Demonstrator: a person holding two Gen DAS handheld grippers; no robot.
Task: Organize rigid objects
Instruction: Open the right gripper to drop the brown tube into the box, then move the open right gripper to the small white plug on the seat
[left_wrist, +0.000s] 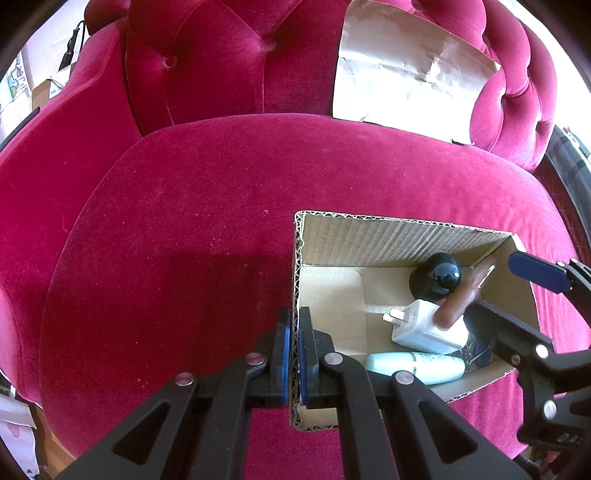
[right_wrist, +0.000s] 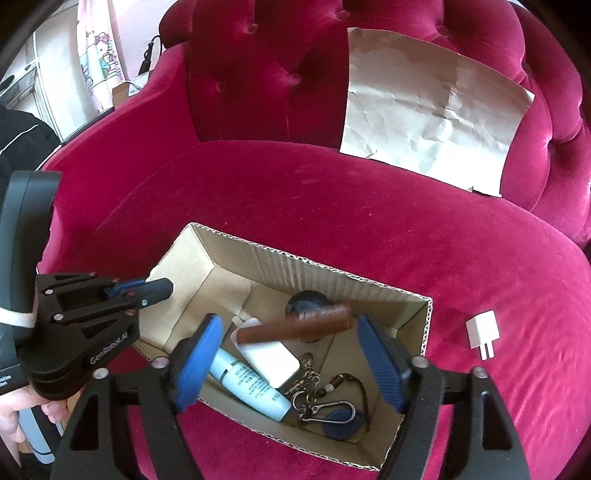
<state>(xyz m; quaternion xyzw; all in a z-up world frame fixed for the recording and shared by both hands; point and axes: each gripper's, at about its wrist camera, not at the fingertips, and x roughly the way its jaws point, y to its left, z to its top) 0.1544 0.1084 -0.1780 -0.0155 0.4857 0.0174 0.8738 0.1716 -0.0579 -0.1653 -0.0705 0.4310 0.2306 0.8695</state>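
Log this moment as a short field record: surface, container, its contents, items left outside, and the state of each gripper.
surface: red velvet sofa seat
container: open cardboard box
in box: white charger, pale blue tube, key ring, black round object
brown cylinder: blurred, above the box contents, between the open pads, touching neither
outside box: small white plug; crumpled paper
left gripper: shut on box wall
right gripper: open, over the box
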